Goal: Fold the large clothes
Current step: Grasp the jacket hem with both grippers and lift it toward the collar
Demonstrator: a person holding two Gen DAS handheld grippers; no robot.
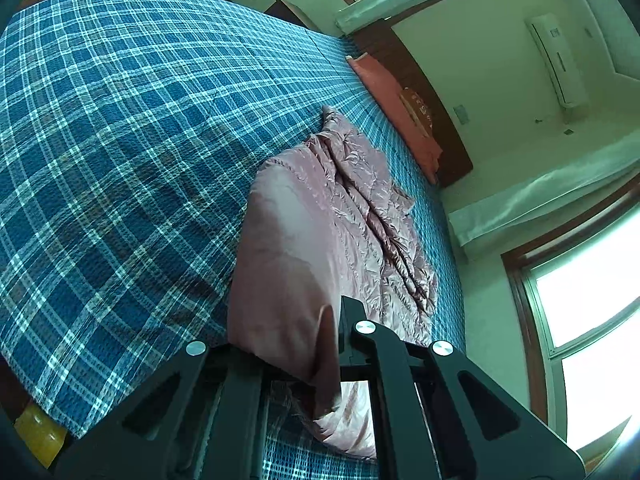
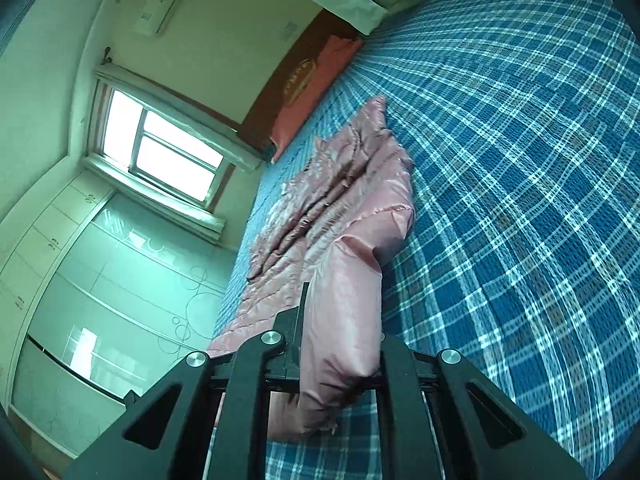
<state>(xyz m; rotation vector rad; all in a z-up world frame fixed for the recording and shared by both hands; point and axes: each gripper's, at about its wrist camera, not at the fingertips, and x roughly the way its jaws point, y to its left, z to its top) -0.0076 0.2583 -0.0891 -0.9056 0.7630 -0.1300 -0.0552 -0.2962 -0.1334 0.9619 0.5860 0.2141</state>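
A shiny pink quilted garment (image 1: 344, 200) lies crumpled along one side of a bed covered in blue plaid (image 1: 120, 120). In the left wrist view my left gripper (image 1: 336, 324) is shut on a smooth edge of the garment, which hangs from the jaws above the cover. One black finger (image 1: 350, 320) shows; cloth hides the other. In the right wrist view my right gripper (image 2: 340, 328) is shut on another part of the same garment (image 2: 340, 184), draped over the jaws. Its left finger (image 2: 298, 320) shows beside the cloth.
A red pillow (image 1: 392, 104) leans on the dark wooden headboard (image 1: 440, 120) beyond the garment. The plaid cover (image 2: 520, 160) spreads wide on the side away from the wall. A window (image 2: 160, 148) and pale wardrobe doors (image 2: 100, 280) stand past the bed. A yellow object (image 1: 38, 432) sits below the bed edge.
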